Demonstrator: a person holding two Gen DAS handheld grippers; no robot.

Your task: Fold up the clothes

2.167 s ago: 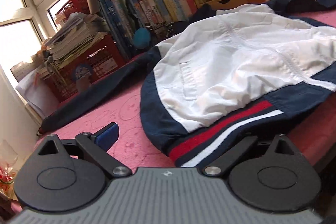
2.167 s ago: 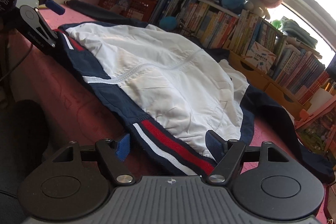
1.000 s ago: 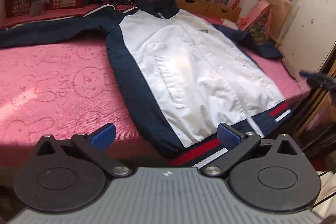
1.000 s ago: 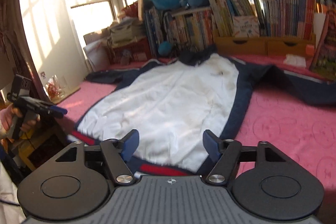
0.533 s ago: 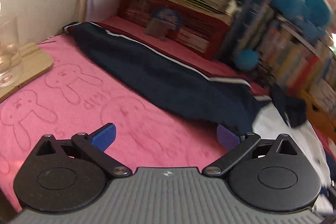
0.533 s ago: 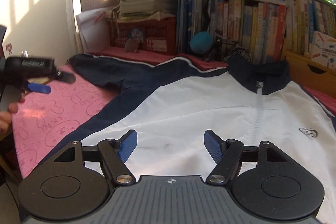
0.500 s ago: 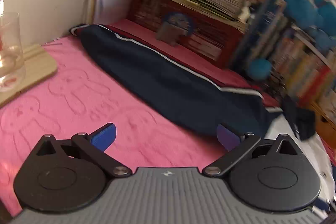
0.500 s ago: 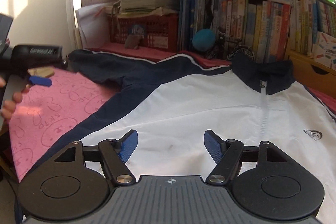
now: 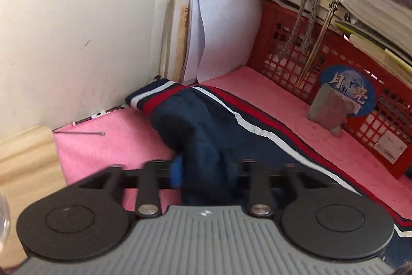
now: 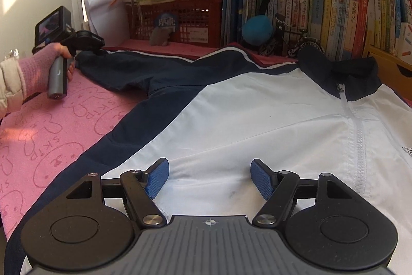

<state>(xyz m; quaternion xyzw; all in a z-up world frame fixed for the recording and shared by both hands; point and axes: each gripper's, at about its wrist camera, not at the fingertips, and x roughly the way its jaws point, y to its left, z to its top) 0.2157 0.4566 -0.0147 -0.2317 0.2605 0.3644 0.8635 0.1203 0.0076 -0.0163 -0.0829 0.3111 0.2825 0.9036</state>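
A white jacket [image 10: 257, 120] with navy sides and collar lies spread front-up on a pink blanket [image 10: 51, 133]. Its navy sleeve [image 9: 206, 135], with a red and white stripe, runs toward the wall and ends in a striped cuff [image 9: 154, 99]. My left gripper [image 9: 206, 172] is shut on the sleeve just short of the cuff, with navy fabric bunched between the narrowed fingers. In the right wrist view the left gripper [image 10: 99, 49] is held by a hand in a pink glove [image 10: 38, 68] at the sleeve's end. My right gripper [image 10: 209, 179] hovers open over the jacket's white front, holding nothing.
A red crate [image 9: 334, 63] stacked with papers stands behind the sleeve, and a row of books [image 10: 322, 12] lines the back. A white wall [image 9: 77, 17] closes the corner. A wooden board [image 9: 25, 159] and a glass rim [image 9: 2, 223] lie at the left.
My left gripper has moved up along the sleeve toward the cuff and shut on the fabric. My right gripper has stayed open over the jacket's front, barely moving.
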